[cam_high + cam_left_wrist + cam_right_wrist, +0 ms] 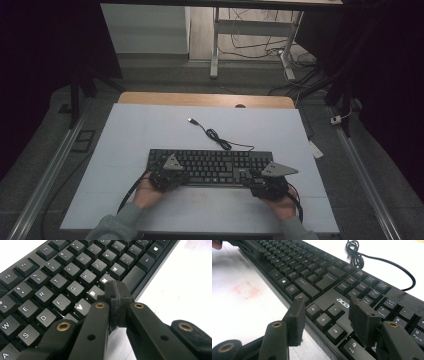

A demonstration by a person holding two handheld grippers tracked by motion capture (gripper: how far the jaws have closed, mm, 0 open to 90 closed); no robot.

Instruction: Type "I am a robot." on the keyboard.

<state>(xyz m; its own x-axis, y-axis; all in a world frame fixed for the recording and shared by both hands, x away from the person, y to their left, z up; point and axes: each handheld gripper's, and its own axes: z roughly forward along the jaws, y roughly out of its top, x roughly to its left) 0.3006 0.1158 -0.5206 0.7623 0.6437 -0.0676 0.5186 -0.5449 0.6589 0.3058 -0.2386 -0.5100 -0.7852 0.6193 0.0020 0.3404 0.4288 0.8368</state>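
Note:
A black keyboard lies across the white board, its cable coiled behind it and ending in a USB plug. My left gripper is at the keyboard's front left. In the left gripper view its jaws are pressed together with nothing between them, and the tips hover over the B and N keys beside the space bar. My right gripper is at the front right. Its jaws stand apart above the arrow keys, with one fingertip by the keyboard's front edge.
The white board covers a wooden table. A faint red square mark sits on the board in front of the keyboard. Metal rails run along both sides. Desk legs and floor cables lie beyond the table.

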